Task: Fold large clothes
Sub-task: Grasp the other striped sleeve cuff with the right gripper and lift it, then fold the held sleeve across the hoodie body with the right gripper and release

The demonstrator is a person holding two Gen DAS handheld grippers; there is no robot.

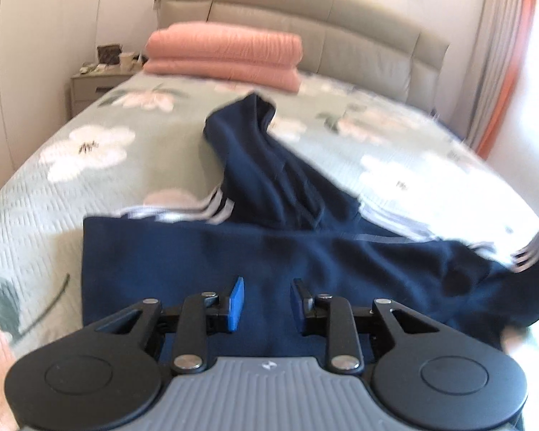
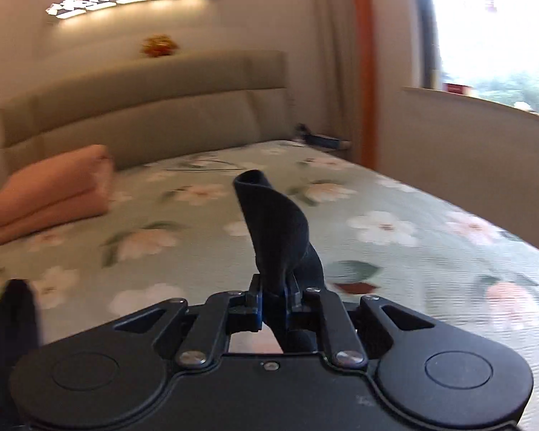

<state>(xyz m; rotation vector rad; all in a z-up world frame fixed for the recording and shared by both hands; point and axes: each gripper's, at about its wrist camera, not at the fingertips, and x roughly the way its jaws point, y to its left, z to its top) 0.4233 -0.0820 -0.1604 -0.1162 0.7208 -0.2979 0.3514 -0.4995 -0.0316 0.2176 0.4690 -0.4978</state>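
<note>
A navy garment with white side stripes (image 1: 255,251) lies partly folded on the floral bedspread (image 1: 90,165). One part stretches away toward the headboard. My left gripper (image 1: 266,301) is open, hovering just over the near navy cloth, empty. My right gripper (image 2: 273,301) is shut on a bunch of the navy garment (image 2: 276,230), which sticks up in a twisted roll above the bed (image 2: 395,251). More navy cloth hangs at the left edge of the right wrist view (image 2: 14,319).
A folded pink quilt (image 1: 226,54) lies near the padded headboard (image 1: 341,25); it also shows in the right wrist view (image 2: 54,194). A bedside table (image 1: 93,86) stands far left. Curtains (image 1: 503,64) and a window (image 2: 485,28) are on the right.
</note>
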